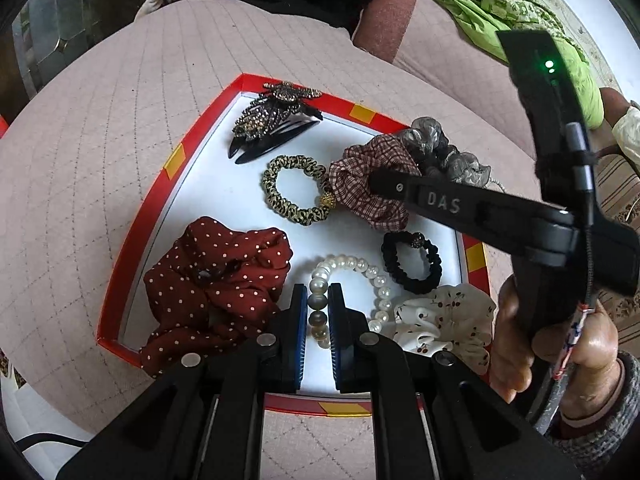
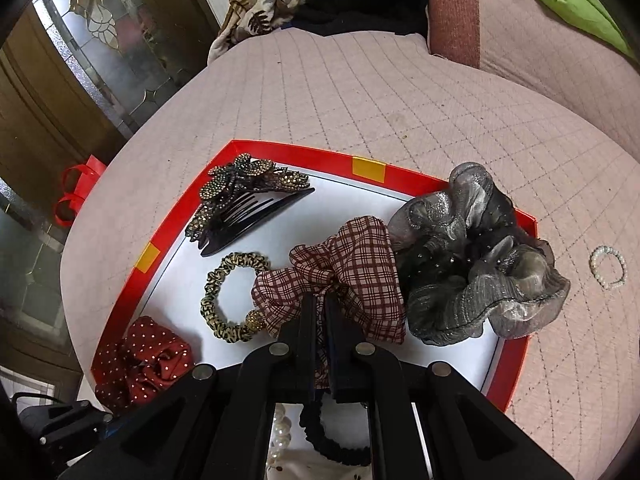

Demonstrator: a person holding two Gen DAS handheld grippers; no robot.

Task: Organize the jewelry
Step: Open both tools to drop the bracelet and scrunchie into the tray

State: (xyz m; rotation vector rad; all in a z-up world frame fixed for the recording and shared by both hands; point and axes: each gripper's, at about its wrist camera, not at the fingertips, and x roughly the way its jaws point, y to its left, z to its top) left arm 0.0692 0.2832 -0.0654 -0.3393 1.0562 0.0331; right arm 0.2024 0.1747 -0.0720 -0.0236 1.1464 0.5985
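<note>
Glossy round pearl bracelet (image 1: 352, 280) beads are pinched by the left tool (image 1: 318, 300); crinkled plaid scrunchie (image 2: 344, 272) fabric is clamped by the right tool (image 2: 320, 312), at twelve o'clock.

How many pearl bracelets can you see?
2. One pearl bracelet lies in the red tray, between the left jaws. A smaller bracelet lies on the quilt, right of the tray.

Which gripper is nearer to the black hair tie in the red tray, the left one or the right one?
Right. The right gripper, shut on the plaid scrunchie, hangs just above the black hair tie. The left gripper, shut on the pearl bracelet, is further to its side.
</note>
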